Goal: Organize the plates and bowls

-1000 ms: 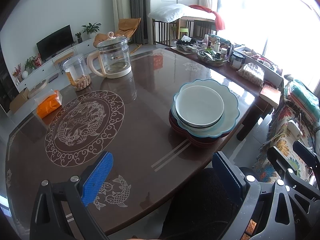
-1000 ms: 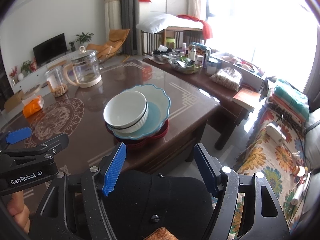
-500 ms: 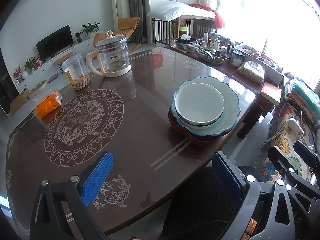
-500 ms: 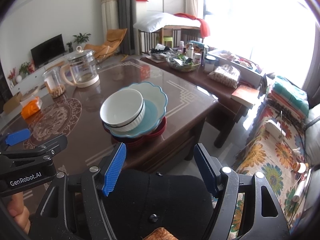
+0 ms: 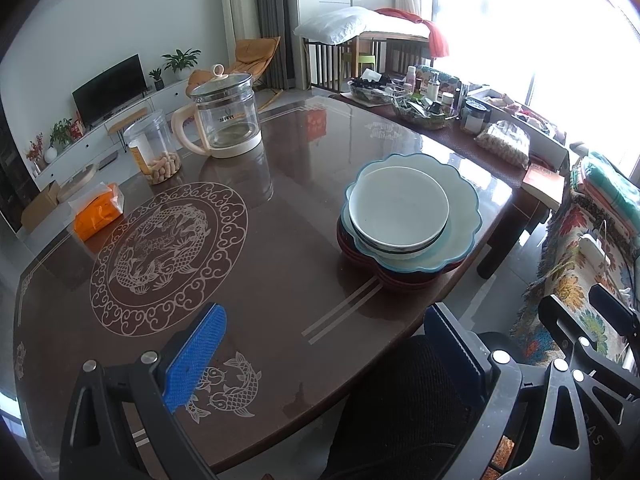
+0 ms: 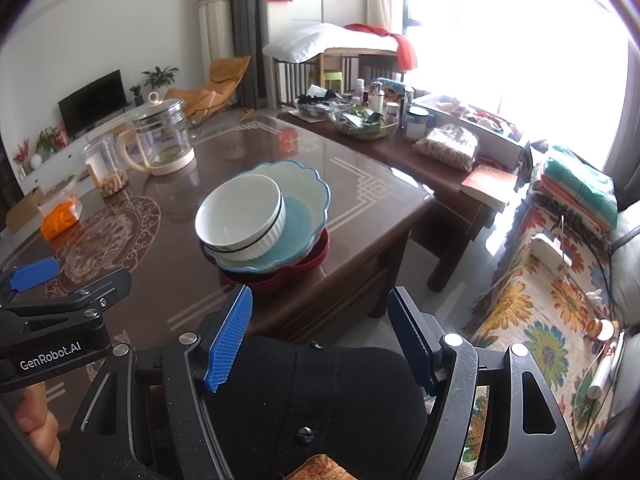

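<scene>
Left wrist view: white bowl (image 5: 398,209) sits in blue plate (image 5: 460,236), on red plates (image 5: 400,280), near table (image 5: 280,260) edge
Handling: ceramic, heavy, slippery, fragile; take the bowl by its rim
Left gripper (image 5: 324,354): spread wide, empty
Right gripper (image 6: 320,340): spread wide, empty

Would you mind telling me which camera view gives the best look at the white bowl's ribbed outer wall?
The right wrist view: it sees the white bowl from the side, so its ribbed wall and dark band show clearly, tilted inside the blue scalloped dish. The left wrist view looks down into the bowl, showing mainly its plain interior and rim.
</scene>
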`<state>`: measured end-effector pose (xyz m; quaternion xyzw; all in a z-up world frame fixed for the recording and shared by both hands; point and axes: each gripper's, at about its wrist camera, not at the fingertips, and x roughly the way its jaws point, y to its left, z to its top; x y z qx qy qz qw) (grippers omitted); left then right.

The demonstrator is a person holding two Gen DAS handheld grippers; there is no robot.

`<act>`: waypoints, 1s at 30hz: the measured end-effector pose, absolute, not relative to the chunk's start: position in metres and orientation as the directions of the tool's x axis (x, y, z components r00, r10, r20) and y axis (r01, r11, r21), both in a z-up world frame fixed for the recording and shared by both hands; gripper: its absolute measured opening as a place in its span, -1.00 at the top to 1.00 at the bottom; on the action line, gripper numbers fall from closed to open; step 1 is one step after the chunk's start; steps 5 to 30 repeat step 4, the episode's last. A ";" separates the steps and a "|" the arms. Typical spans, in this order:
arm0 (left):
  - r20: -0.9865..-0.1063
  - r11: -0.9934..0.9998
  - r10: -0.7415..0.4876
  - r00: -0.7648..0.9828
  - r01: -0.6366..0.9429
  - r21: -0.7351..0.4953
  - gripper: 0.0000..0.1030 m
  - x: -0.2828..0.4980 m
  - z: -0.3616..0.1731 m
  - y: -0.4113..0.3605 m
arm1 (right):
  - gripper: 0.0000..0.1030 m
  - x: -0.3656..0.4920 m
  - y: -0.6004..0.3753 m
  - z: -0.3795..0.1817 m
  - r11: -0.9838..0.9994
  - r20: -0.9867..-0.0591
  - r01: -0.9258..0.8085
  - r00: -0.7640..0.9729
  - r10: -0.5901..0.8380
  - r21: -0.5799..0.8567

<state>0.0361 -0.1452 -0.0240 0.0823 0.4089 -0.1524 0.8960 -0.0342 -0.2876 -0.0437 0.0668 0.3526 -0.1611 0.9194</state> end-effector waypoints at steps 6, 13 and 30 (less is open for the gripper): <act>-0.753 0.935 -0.226 0.618 0.354 0.010 -0.92 0.034 -0.024 -0.146 | -0.44 -0.034 -0.288 -0.043 0.939 -0.669 0.343 0.700 -0.249 0.010; -0.753 0.935 -0.226 0.618 0.354 0.010 -0.92 0.034 -0.024 -0.146 | -0.44 -0.034 -0.288 -0.043 0.939 -0.669 0.343 0.700 -0.249 0.010; -0.753 0.935 -0.226 0.618 0.354 0.010 -0.92 0.034 -0.024 -0.146 | -0.44 -0.034 -0.288 -0.043 0.939 -0.669 0.343 0.700 -0.249 0.010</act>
